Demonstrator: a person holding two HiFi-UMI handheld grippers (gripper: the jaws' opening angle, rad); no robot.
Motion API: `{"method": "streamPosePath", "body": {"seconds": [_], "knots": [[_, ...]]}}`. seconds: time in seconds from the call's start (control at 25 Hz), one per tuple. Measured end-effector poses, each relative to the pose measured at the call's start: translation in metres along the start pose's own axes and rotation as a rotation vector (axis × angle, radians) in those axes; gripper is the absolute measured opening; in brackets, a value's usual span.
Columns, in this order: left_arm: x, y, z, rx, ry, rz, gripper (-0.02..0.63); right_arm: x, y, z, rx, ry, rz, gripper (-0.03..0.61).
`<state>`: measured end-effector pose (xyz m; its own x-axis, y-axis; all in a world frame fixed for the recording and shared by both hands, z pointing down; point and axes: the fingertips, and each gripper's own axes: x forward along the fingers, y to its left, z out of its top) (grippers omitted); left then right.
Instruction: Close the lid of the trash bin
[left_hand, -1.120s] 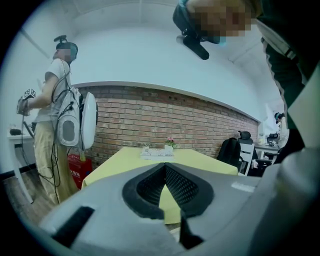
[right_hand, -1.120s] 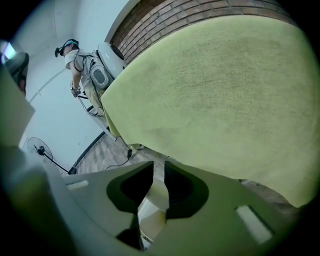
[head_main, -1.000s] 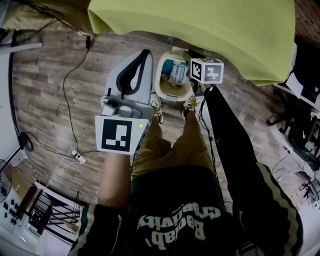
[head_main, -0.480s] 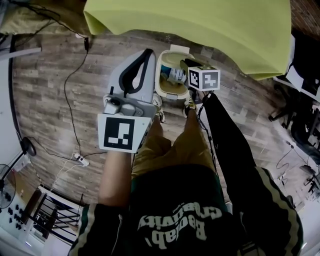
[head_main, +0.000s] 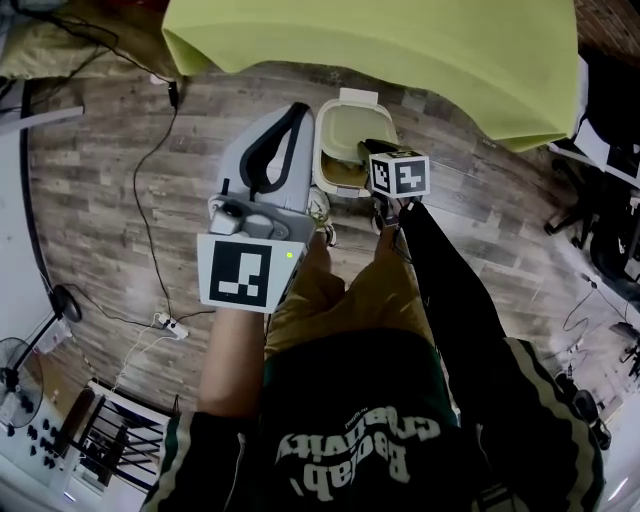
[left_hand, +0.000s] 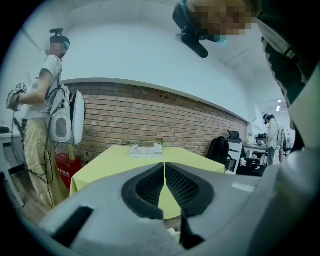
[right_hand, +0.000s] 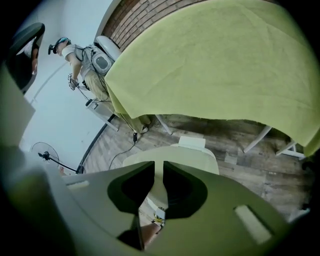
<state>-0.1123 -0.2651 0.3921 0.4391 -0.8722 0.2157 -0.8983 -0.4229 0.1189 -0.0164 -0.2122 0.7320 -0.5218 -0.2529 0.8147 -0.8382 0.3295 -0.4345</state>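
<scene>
The cream trash bin (head_main: 338, 182) stands on the wood floor just ahead of my feet. Its lid (head_main: 348, 122) is down over most of the opening, and the contents no longer show. My right gripper (head_main: 363, 149) points steeply down at the lid (right_hand: 172, 157). Its jaws have just been closing and now stand a narrow gap apart in the right gripper view (right_hand: 159, 167), with nothing between them. Whether the tips touch the lid I cannot tell. My left gripper (head_main: 296, 108) hangs left of the bin, pointing level at the table, its pads (left_hand: 164, 167) shut together on nothing.
A table under a yellow-green cloth (head_main: 400, 50) overhangs the floor just behind the bin. Cables (head_main: 150, 150) and a power strip (head_main: 170, 325) lie on the floor to the left. Office chairs (head_main: 600, 230) stand at right. Another person (left_hand: 45, 125) stands by the brick wall.
The right gripper has moved left and down over the bin. The lid has come down, and the rubbish that showed inside is now covered. The left gripper has barely moved.
</scene>
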Motion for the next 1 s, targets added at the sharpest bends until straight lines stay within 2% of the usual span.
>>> {"method": "streamPosePath", "body": {"seconds": [0.24, 0.56, 0.84, 1.0], "knots": [[0.001, 0.003, -0.005, 0.012, 0.022, -0.019, 0.018, 0.012, -0.002, -0.027, 0.037, 0.036, -0.018, 0.077], [0.003, 0.014, -0.011, 0.020, 0.006, -0.020, 0.018, 0.034, -0.007, -0.062, 0.051, 0.101, -0.034, 0.086], [0.003, 0.021, -0.034, 0.025, 0.053, -0.029, 0.018, 0.056, -0.014, -0.091, 0.081, 0.126, -0.073, 0.087], [-0.002, 0.029, -0.042, -0.001, 0.064, -0.009, 0.018, 0.067, -0.016, -0.106, 0.078, 0.145, -0.083, 0.106]]}}
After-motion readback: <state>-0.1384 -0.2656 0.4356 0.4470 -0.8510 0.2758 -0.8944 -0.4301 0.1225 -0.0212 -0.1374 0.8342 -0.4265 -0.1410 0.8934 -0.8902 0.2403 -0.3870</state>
